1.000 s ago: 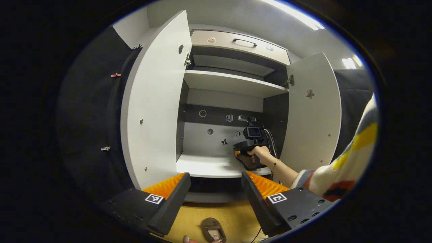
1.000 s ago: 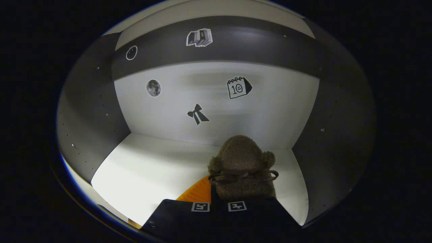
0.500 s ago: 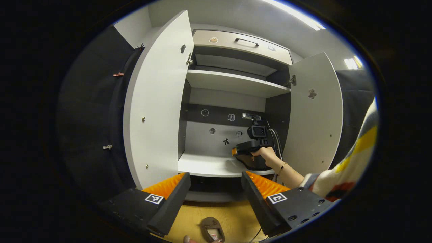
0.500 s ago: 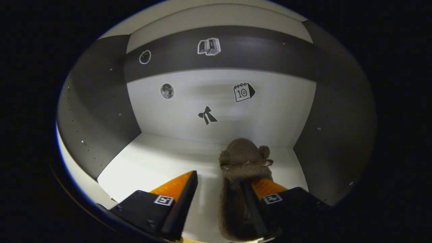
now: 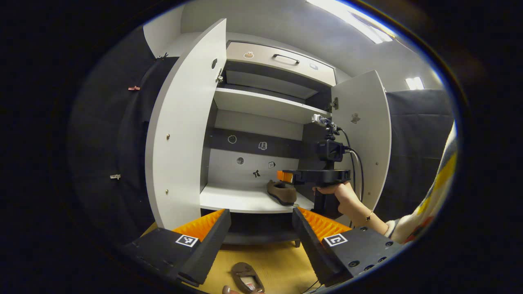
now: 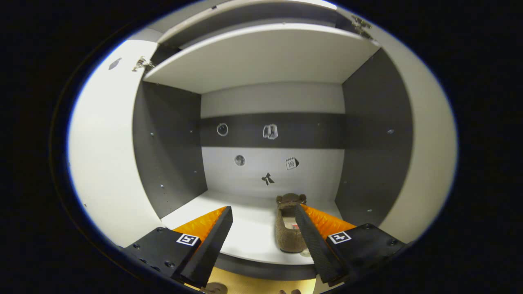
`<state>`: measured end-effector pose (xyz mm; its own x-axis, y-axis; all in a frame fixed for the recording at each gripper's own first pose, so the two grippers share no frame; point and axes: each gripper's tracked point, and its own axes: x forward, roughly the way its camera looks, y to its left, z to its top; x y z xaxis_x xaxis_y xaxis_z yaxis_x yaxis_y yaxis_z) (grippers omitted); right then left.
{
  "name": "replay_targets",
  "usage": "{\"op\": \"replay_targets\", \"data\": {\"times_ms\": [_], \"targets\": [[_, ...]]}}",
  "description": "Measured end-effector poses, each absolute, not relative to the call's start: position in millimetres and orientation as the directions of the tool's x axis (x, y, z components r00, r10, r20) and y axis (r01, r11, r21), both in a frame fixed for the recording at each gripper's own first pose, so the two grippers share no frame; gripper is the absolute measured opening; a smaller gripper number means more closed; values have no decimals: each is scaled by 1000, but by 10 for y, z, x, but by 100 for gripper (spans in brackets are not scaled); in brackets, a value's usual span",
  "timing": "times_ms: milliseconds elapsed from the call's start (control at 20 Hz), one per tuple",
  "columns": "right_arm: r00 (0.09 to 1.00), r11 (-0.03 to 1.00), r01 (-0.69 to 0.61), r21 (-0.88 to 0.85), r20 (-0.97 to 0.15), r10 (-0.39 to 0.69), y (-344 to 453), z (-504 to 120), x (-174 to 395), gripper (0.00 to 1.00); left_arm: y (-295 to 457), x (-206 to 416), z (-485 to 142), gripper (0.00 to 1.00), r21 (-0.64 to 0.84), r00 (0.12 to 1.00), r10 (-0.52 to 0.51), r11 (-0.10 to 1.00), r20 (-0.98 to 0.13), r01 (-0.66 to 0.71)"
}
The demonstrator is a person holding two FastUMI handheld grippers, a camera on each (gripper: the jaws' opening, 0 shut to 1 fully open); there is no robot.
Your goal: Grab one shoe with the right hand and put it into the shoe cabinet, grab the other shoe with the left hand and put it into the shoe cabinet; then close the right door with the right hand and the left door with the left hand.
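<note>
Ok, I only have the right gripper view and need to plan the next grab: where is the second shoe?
Observer: The second shoe lies on the wooden floor in front of the cabinet, low between the left tool's fingers.
Operator: Is the left tool ready for it?
Observer: The left tool is open and holds nothing.
Operator: Is my tool clear of the shoe I placed?
Observer: From the side, the right tool is above the first shoe on the shelf, apparently not touching it.
</note>
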<state>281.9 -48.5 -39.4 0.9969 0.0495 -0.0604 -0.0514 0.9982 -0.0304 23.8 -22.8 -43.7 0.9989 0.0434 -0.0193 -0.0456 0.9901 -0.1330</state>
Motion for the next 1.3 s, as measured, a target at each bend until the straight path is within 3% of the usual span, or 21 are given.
{"op": "replay_targets", "data": {"times_ms": [250, 350, 550, 700, 1000, 1200, 1300], "targets": [[999, 999, -34, -10, 21, 34, -443, -472, 1973, 98, -330, 189, -756, 96, -163, 999, -43, 986, -18, 40], [999, 1000, -16, -9, 29, 16, -488, -601, 1732, 98, -242, 203, -984, 96, -164, 999, -26, 986, -30, 20], [999, 1000, 1, -12, 32, -1, -584, -813, 1386, 99, -217, 238, -1791, 94, -143, 990, -40, 990, -138, 20], [999, 1000, 5, -20, 34, -4, -580, -919, 1277, 98, -278, 234, -2522, 92, -146, 964, -62, 989, -260, 24], [1000, 998, -5, -59, 10, 6, -610, -1252, 1321, 98, -239, 358, -3677, 83, -144, 927, -20, 989, -375, -37], [1000, 999, 11, -50, -18, -12, -744, -1481, 1451, 98, -46, 453, -4296, 65, -107, 896, 44, 989, -442, -102], [999, 999, 17, -45, -34, -19, -792, -1559, 1527, 98, -39, 505, -4543, 64, -135, 874, 40, 984, -485, -119]]}}
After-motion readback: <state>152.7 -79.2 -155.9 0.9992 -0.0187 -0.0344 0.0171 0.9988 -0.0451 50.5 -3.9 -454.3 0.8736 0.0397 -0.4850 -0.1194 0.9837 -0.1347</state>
